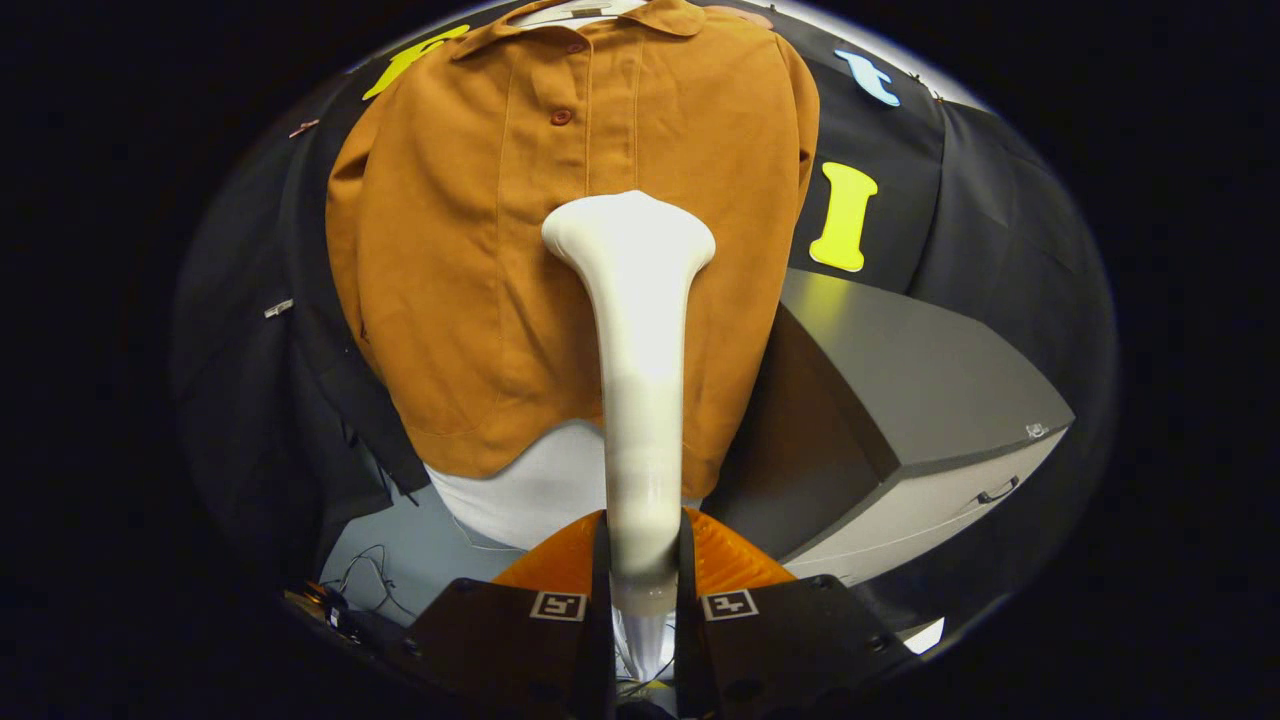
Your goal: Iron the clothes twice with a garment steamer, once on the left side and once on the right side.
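Observation:
A white garment steamer (640, 380) stands up between the fingers, its handle clamped by both of them, so my gripper (642, 590) is shut on it. Its wide head (628, 235) rests against or very close to the front of an orange-brown buttoned shirt (470, 270), just right of the button placket at mid-chest height. The shirt hangs on the booth wall over a white undergarment (530, 490) that shows below its hem. The steamer hides the middle strip of the shirt.
A grey cabinet (900, 400) with a drawer handle stands to the right of the shirt, close to its hem. Cables (365, 580) lie on the floor to the lower left. Black cloth covers the wall on both sides.

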The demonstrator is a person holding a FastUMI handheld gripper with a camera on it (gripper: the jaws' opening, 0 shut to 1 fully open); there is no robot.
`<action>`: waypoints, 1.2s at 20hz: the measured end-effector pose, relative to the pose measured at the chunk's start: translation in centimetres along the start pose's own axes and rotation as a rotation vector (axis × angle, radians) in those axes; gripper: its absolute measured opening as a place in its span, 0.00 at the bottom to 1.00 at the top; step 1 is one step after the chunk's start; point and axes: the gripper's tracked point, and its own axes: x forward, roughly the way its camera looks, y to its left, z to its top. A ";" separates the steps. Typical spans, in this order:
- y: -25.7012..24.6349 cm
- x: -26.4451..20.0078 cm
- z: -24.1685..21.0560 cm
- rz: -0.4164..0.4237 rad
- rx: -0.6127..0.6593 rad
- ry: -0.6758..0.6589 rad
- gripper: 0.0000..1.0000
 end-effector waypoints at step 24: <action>1.4 -18.5 14.9 -0.007 0.008 -0.436 0.27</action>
